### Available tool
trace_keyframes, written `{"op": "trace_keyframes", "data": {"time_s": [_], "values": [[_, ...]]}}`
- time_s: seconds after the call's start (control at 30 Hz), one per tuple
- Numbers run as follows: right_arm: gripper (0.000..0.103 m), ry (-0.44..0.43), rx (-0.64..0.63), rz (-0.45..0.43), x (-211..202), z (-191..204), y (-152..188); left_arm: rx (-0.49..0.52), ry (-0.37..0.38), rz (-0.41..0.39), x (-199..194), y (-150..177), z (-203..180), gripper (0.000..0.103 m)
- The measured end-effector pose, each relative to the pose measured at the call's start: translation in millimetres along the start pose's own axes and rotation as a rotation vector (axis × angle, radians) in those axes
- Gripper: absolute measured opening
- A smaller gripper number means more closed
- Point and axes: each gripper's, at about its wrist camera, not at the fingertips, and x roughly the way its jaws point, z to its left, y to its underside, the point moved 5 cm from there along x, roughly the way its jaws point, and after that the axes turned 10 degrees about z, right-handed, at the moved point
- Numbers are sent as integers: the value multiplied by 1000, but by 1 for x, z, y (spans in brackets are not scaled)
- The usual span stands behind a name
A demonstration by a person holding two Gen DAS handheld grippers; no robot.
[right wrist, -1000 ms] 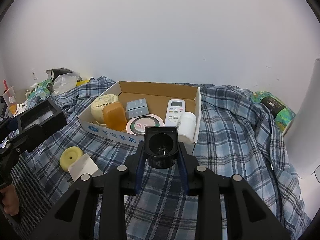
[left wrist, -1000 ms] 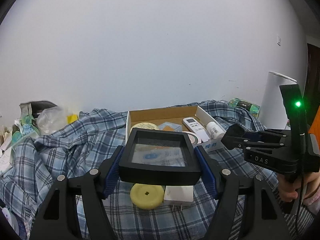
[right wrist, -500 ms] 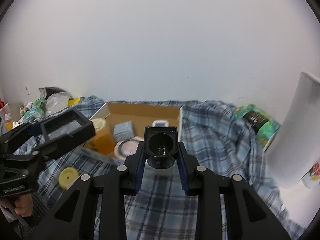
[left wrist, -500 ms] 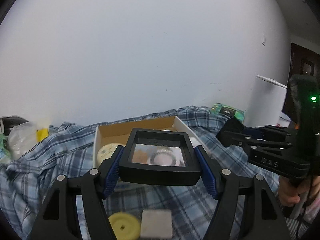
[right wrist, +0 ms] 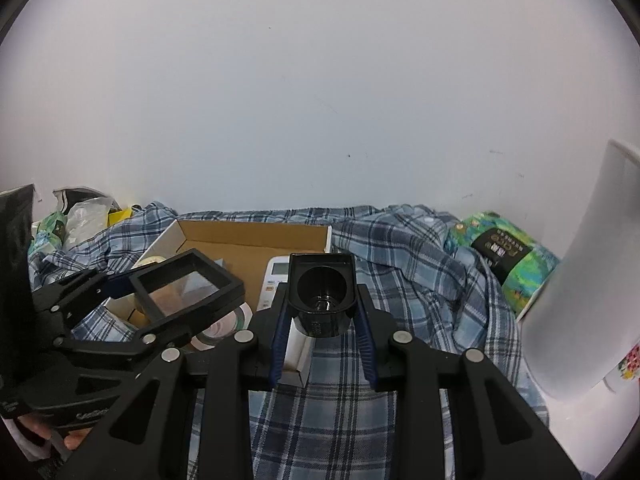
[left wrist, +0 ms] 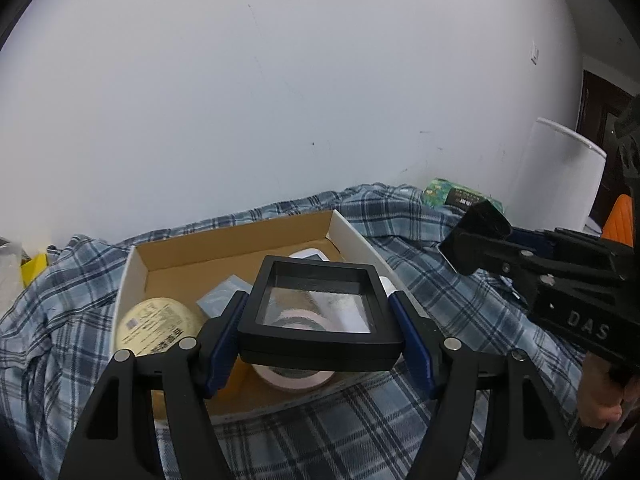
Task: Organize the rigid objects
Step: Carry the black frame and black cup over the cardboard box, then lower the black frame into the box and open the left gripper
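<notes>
My left gripper (left wrist: 318, 332) is shut on a black square display case with a clear window (left wrist: 318, 312), held level above the open cardboard box (left wrist: 240, 236). The case also shows in the right wrist view (right wrist: 184, 284). My right gripper (right wrist: 322, 320) is shut on a black cup-shaped holder (right wrist: 322, 298), held above the box's right front corner; it also shows in the left wrist view (left wrist: 480, 236). In the box lie a round cream tin (left wrist: 160, 324), a tape roll (left wrist: 292, 376), a grey-blue packet (left wrist: 220, 300) and a white remote (right wrist: 276, 276).
The box sits on a blue plaid cloth (right wrist: 400, 248) against a white wall. A green patterned package (right wrist: 504, 256) and a tall white cylinder (right wrist: 580, 280) stand at the right. Plastic bags and clutter (right wrist: 80, 216) lie at the far left.
Both grippers have moved forward and over the box with their loads. The yellow disc and white block on the cloth have dropped out of view below the left gripper.
</notes>
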Motion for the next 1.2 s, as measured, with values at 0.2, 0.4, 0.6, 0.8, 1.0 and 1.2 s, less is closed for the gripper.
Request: {"op": "trace_keyframes", "data": {"time_s": [0.2, 0.4, 0.6, 0.8, 1.0, 1.2], "values": [[29, -15, 45, 28, 15, -11, 9, 12, 24, 47, 19, 2, -4, 72], [29, -17, 50, 30, 17, -15, 9, -12, 18, 72, 28, 4, -1, 72], [29, -13, 47, 29, 15, -15, 9, -10, 24, 99, 31, 7, 0, 72], [29, -13, 35, 31, 14, -12, 11, -27, 24, 75, 19, 2, 7, 75], [29, -16, 35, 33, 11, -10, 8, -66, 15, 4, -21, -6, 30, 75], [29, -75, 4, 73, 12, 8, 2, -76, -48, -59, -59, 0, 58, 78]]}}
